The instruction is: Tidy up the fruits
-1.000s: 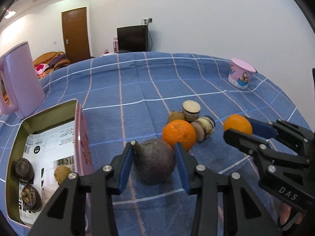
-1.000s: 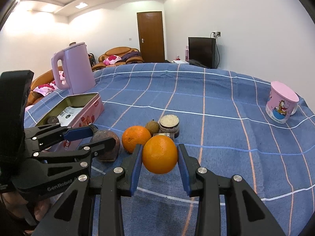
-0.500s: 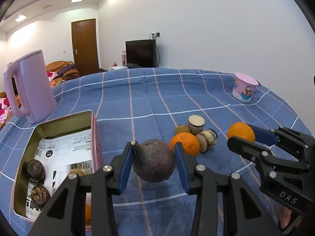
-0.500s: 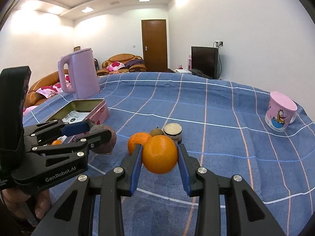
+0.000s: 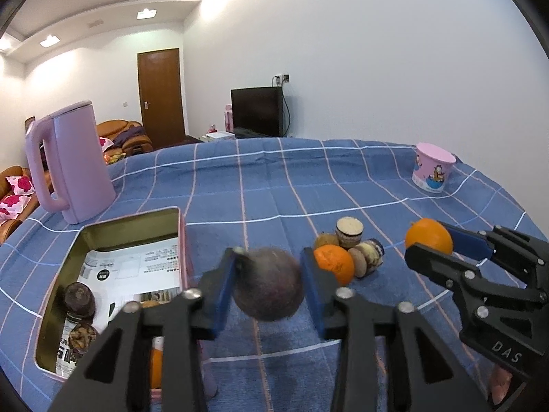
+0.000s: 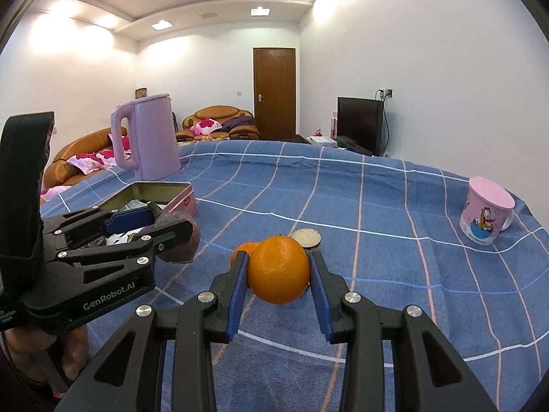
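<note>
Left tool (image 5: pixel 267 288) pinches a dark round fruit (image 5: pixel 269 286), jaws just tightened. Right tool (image 6: pixel 278 271) pinches an orange (image 6: pixel 278 269). Either could roll free short of the tin (image 5: pixel 137 219).

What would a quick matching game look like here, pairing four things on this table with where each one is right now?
Things:
1. dark purple fruit
2. orange
3. pink kettle
4. cartoon cup

Places:
A. standing on the cloth behind the tin box
B. clamped in the right tongs
C. alone near the far right edge of the table
D. clamped in the left tongs

Pairs: 1-D, 2-B, 3-A, 4-C
</note>
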Available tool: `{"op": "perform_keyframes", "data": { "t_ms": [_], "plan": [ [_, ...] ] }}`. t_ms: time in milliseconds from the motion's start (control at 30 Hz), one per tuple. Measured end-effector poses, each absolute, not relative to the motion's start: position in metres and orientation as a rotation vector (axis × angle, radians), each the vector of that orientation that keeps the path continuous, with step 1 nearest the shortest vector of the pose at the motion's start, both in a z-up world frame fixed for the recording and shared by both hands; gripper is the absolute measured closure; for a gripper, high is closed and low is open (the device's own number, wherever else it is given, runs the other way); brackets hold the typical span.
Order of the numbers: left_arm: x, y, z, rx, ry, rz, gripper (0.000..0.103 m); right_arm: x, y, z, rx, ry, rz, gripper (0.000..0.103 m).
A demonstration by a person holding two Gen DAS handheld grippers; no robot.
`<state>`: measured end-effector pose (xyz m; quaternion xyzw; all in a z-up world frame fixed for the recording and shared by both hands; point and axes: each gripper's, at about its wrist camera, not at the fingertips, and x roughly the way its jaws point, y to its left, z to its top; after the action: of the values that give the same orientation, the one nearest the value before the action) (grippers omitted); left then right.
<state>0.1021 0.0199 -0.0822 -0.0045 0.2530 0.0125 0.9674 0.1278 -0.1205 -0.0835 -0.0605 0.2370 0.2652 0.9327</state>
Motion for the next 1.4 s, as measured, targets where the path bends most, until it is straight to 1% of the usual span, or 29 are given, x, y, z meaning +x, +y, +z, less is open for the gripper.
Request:
{"op": "perform_keyframes", "data": {
  "t_ms": [33, 267, 333, 367, 400, 467, 900, 1133, 1267, 1400],
  "plan": [
    [0.101, 0.019, -0.082, -0.006, 0.507, 0.022, 0.086, 0.127, -0.121, -0.083, -0.125, 0.481, 0.543, 0.066],
    [0.104, 0.019, -0.082, -0.005, 0.522, 0.016, 0.085, 0.126, -0.121, -0.082, -0.129, 0.473, 0.541, 0.066],
    [0.106, 0.02, -0.083, -0.017, 0.537, 0.011, 0.082, 0.126, -0.121, -0.082, -0.13, 0.476, 0.54, 0.066],
    [0.107, 0.021, -0.085, -0.023, 0.551, 0.0, 0.072, 0.126, -0.121, -0.082, -0.129, 0.476, 0.539, 0.066],
    [0.108, 0.022, -0.085, -0.026, 0.563, -0.002, 0.056, 0.126, -0.121, -0.082, -0.128, 0.474, 0.538, 0.066],
    [0.107, 0.024, -0.085, -0.033, 0.565, -0.007, 0.041, 0.126, -0.122, -0.082, -0.124, 0.473, 0.54, 0.066],
    [0.118, 0.028, -0.101, 0.007, 0.713, -0.059, 0.041, 0.129, -0.127, -0.082, -0.094, 0.48, 0.551, 0.066],
    [0.129, 0.02, -0.105, 0.103, 0.746, -0.004, 0.042, 0.131, -0.131, -0.082, -0.065, 0.49, 0.567, 0.066],
    [0.142, 0.017, -0.098, 0.153, 0.747, 0.008, 0.041, 0.13, -0.135, -0.082, -0.05, 0.48, 0.578, 0.066],
    [0.157, 0.014, -0.095, 0.26, 0.785, 0.031, 0.041, 0.13, -0.136, -0.083, -0.046, 0.481, 0.583, 0.066]
  ]
}}
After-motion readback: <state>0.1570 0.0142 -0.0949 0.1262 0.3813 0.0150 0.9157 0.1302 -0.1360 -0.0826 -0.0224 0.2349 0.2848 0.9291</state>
